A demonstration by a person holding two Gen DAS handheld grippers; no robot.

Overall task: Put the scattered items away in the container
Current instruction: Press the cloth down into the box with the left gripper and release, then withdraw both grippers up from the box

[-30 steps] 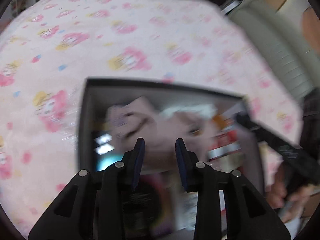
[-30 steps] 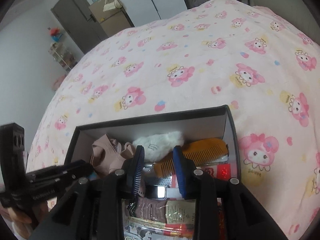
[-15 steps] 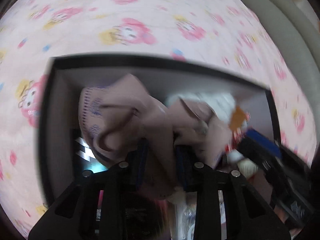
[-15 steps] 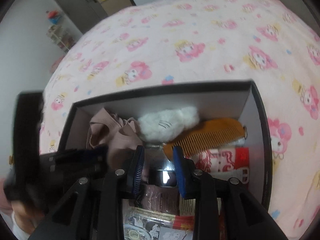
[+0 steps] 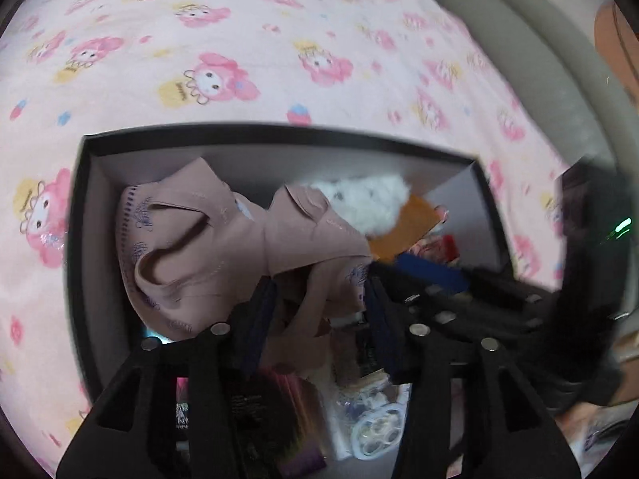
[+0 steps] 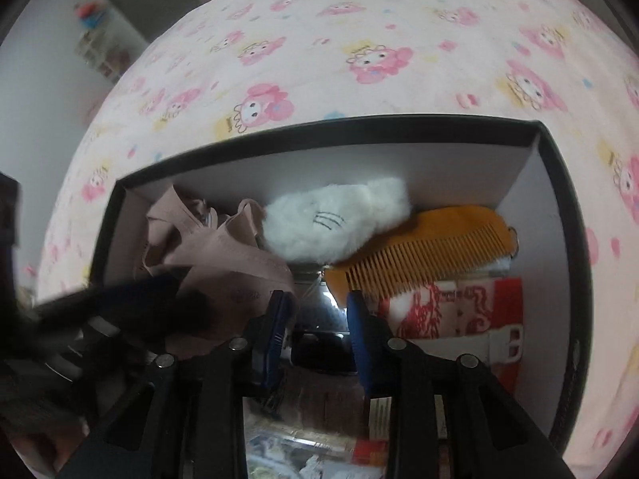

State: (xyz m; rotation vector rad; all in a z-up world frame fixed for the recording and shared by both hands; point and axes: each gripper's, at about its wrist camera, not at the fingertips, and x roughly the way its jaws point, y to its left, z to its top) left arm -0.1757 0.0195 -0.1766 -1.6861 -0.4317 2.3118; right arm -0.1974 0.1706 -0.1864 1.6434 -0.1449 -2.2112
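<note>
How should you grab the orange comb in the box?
Grip the orange wooden comb across its smooth solid spine, coming from above. It lies flat on top with its teeth facing the near side, and the fluffy white plush toy covers its left end, so aim right of centre.

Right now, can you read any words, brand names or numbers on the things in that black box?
None can be read for certain.
Red and white packet: red printing, too blurred.
Dark packet: pale lettering, too small.
Pink garment: purple marks, not legible.
Bedsheet: cartoon prints only, their tiny script unreadable.

In the box (image 6: pixel 531 135) on my bed (image 6: pixel 359 20), the garment (image 6: pixel 223 251) lies left of the plush (image 6: pixel 339 223), the comb (image 6: pixel 431 247) right.
</note>
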